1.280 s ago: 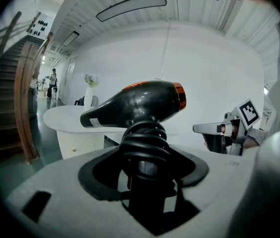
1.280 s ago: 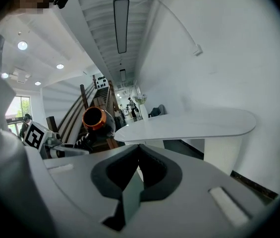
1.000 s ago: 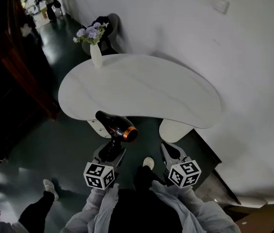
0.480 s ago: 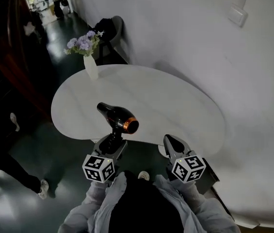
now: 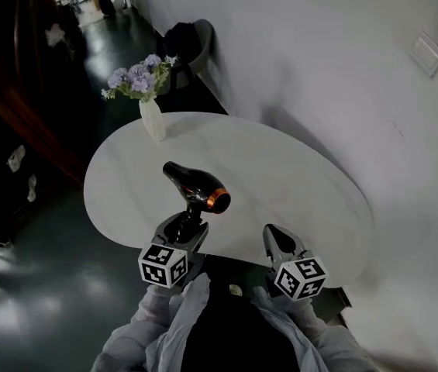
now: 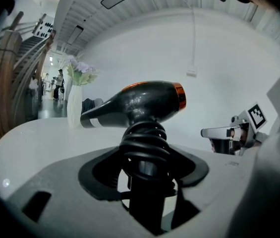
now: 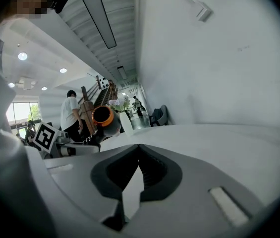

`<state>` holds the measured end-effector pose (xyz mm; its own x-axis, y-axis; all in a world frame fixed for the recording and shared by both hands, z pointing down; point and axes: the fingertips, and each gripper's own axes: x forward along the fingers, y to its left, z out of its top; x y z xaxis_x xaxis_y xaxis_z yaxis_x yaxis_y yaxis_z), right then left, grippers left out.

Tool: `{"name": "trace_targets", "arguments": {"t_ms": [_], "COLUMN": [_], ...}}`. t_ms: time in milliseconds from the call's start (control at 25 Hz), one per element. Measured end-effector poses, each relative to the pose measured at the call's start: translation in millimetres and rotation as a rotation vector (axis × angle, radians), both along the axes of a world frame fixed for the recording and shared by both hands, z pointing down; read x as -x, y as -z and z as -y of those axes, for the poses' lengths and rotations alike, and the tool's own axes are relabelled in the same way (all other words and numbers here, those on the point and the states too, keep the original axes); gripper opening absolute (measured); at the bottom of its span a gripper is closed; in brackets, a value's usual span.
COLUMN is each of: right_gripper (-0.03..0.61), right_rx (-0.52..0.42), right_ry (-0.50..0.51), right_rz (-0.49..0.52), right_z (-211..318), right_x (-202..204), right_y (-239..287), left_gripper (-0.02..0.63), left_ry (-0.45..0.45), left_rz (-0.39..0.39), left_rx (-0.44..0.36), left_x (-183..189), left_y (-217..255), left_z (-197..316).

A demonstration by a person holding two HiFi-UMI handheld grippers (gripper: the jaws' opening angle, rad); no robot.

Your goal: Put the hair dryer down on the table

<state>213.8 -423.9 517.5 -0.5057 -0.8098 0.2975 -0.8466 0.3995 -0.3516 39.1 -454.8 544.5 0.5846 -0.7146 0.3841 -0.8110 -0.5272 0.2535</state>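
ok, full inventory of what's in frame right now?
Black hair dryer with orange ring: 1, black and orange, held upright above the table's near side.
Rounded white table: 1, white, against the white wall.
Slim white vase of purple flowers: 1, white and purple, on the table's far left end.
Dark chair: 1, dark, beyond the table by the wall.
White wall plate: 1, white, on the wall, upper right.
Left tool: 1, grey, shut on the hair dryer's cord-wrapped handle.
Right tool: 1, grey, shut and empty, by the table's near edge.
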Motion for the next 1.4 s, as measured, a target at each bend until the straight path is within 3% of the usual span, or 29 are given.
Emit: {"name": "trace_targets", "arguments": {"t_ms": [280,520,720,1000,1400], "right_gripper": [0.011,0.011,0.011,0.011,0.011], "right_rx": [0.036,0.091,0.141,0.186,0.190], "right_ry": [-0.005,-0.014,-0.032,-0.054,-0.014], "right_rz": [-0.036,-0.042,-0.053,-0.071,-0.085], "right_z": [88.5,135.0,155.9,166.8,157.1], "right_x": [6.0,15.8,13.3,9.7,24.5], "right_y": [-0.5,-17.7,-34.4,-48.0,-47.9], "left_gripper": [0.284,0.284,0.284,0.285,0.288], "left_ry": [-0.033,-0.067,-0.080,-0.174,-0.223], "left_rz": [0.087,0.239,0.310,0.515,0.492], "left_rx": [0.071,0.140,0.184,0.146,0.139], "left_x": [-2.5,6.1,10.1,7.2,9.8], "left_y": [-19.7,-67.0,-105.0,-140.3,-147.7], "left_z": [108.7,168.0,193.1,189.2,183.1]}}
